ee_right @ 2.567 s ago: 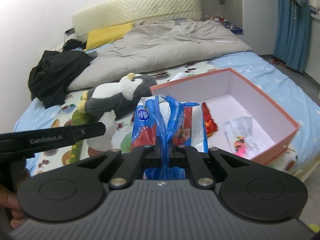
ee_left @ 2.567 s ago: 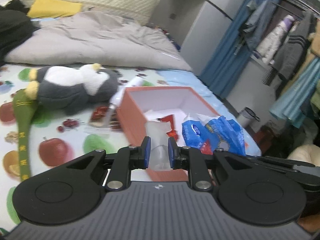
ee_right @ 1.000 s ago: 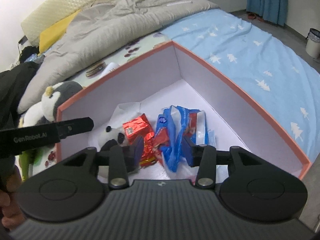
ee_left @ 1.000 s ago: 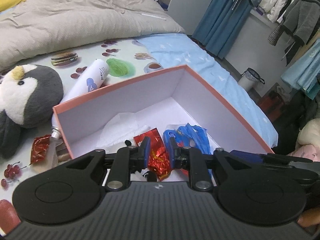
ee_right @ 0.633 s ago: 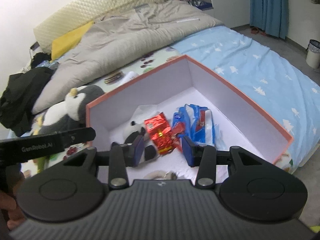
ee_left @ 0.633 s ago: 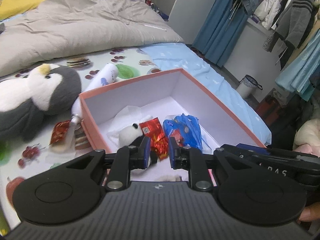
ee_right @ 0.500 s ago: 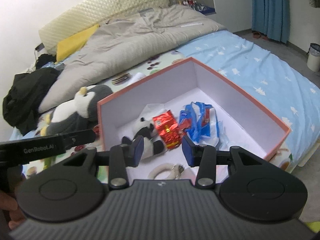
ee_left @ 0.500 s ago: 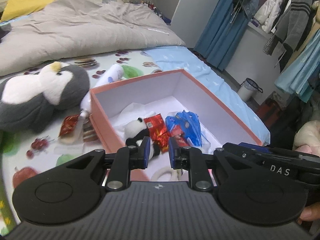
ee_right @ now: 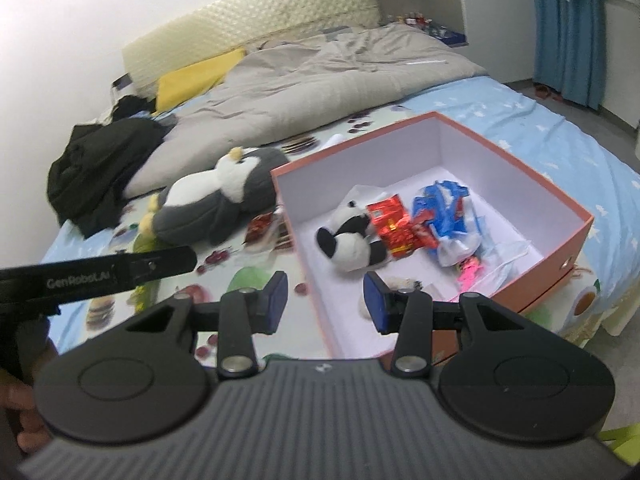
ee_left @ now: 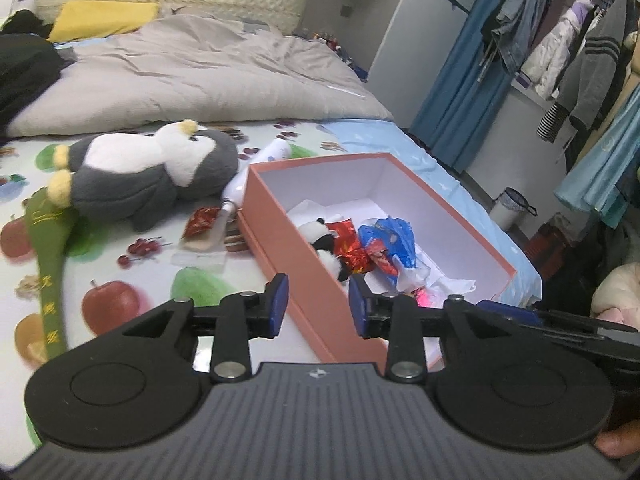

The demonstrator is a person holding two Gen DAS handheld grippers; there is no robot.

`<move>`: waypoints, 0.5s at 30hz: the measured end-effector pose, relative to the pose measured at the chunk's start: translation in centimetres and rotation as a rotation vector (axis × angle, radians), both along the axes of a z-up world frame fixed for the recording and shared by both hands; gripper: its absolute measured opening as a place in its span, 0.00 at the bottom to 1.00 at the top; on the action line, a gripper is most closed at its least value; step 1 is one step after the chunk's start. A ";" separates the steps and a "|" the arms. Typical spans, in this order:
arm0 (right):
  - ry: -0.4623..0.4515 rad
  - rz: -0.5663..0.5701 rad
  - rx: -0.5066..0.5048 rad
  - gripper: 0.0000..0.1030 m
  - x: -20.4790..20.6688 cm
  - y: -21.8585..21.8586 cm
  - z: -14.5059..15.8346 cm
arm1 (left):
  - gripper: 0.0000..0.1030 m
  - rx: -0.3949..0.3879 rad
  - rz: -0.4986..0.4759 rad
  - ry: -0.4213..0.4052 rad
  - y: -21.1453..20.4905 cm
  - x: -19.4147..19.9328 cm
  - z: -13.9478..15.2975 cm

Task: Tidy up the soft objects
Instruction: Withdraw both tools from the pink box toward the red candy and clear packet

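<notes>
An open salmon box [ee_left: 280, 216] [ee_right: 556, 196] lies on the bed. In it are a small panda plush [ee_right: 348, 236] [ee_left: 324, 236], red foil packets [ee_right: 394, 226] [ee_left: 348, 246] and a blue plastic bag [ee_right: 448, 204] [ee_left: 394, 236]. A grey and white penguin plush [ee_left: 148, 172] [ee_right: 216, 196] lies on the sheet left of the box. My left gripper [ee_left: 318, 306] is open and empty above the box's near corner. My right gripper [ee_right: 326, 300] is open and empty above the box's near wall.
A white tube [ee_left: 256, 172], a red packet [ee_left: 202, 220] and a green strip [ee_left: 50, 248] lie on the fruit-print sheet. A grey duvet [ee_left: 192, 76], black clothes [ee_right: 100, 160] and a yellow pillow [ee_right: 196, 76] lie farther back. Hanging clothes [ee_left: 580, 60] and a bin [ee_left: 512, 208] stand right.
The right gripper let go of the blue bag in the box and opened. Both grippers have pulled back and up from the box. The left gripper's jaws have opened wider.
</notes>
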State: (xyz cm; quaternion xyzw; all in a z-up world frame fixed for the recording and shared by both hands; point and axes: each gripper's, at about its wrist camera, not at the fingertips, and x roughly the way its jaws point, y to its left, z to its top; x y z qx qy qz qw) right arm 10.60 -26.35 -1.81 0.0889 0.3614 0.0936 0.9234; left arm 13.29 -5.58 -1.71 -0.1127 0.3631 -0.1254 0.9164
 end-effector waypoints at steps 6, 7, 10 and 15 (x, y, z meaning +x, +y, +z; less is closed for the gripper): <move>-0.017 0.060 0.004 0.44 -2.1 1.8 0.1 | 0.61 0.019 0.058 -0.010 1.5 -3.3 0.3; -0.019 0.069 0.004 0.44 -2.5 2.1 0.1 | 0.67 0.026 0.070 -0.012 1.7 -3.8 0.3; -0.020 0.095 0.001 0.44 -3.5 2.8 -0.1 | 0.76 0.034 0.099 -0.014 2.6 -5.1 0.2; -0.019 0.133 0.004 0.44 -4.5 3.9 -0.4 | 0.86 0.040 0.140 -0.013 3.6 -6.5 0.0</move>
